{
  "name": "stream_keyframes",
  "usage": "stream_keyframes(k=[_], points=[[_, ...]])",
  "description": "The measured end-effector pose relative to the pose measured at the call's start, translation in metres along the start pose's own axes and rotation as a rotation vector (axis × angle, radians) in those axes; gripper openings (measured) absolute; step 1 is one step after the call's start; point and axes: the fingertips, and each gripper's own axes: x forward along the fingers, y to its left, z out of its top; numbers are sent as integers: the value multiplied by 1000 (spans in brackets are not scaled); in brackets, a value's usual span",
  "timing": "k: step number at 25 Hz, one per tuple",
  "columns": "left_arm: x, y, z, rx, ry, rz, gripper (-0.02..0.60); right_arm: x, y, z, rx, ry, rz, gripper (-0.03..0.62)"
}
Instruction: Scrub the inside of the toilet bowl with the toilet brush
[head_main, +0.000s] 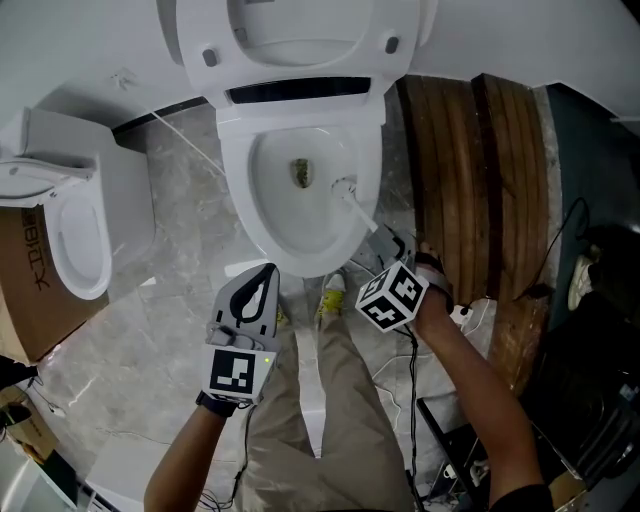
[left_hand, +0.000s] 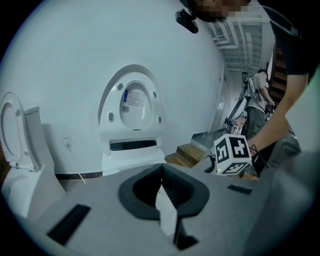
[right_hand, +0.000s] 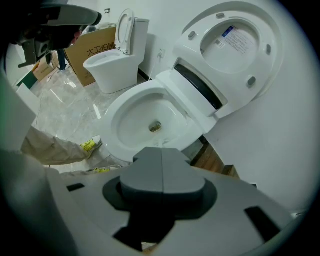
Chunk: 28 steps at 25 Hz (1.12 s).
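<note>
Right gripper (head_main: 388, 243) is clamped on the toilet brush (head_main: 360, 208). The head view shows the white handle running straight out of the jaws and down into the toilet bowl (head_main: 285, 230). In the right gripper view the jaws read pressed together with no gap, and they block the handle from sight there.

Brush head sits low on the bowl's right inner wall, just beside the drain (head_main: 302, 173), which has a brownish mark in it. I can't tell if the bristles are actually touching the wall. Seat and lid (head_main: 300, 35) are both up, so access is open.

Left gripper (head_main: 264, 280) has its tips together on nothing. It hangs in front of the bowl, near the rim, and isn't involved.

Handling, my read:
- The brush is light and the handle looks like thin, stiff, smooth plastic.
- The grip is at the top end. That gives good reach, but it's a long lever, so side load at the head will try to pivot or twist the handle in the pads.
- Keep the clamp firm and push along the handle axis where possible.
- The bristles should give, while the glazed wall is hard and slick, so expect the head to skate.
- No real breakage risk. The main risk is the handle rotating in the jaws.
</note>
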Motion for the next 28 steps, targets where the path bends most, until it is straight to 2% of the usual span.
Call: stream_keyframes(k=[8, 28], points=[[-5, 2, -4, -11, 0, 14, 11, -5, 24, -6, -58, 10, 1, 153], [-12, -3, -10, -40, -2, 14, 11, -33, 77, -9, -43, 41, 106, 155]])
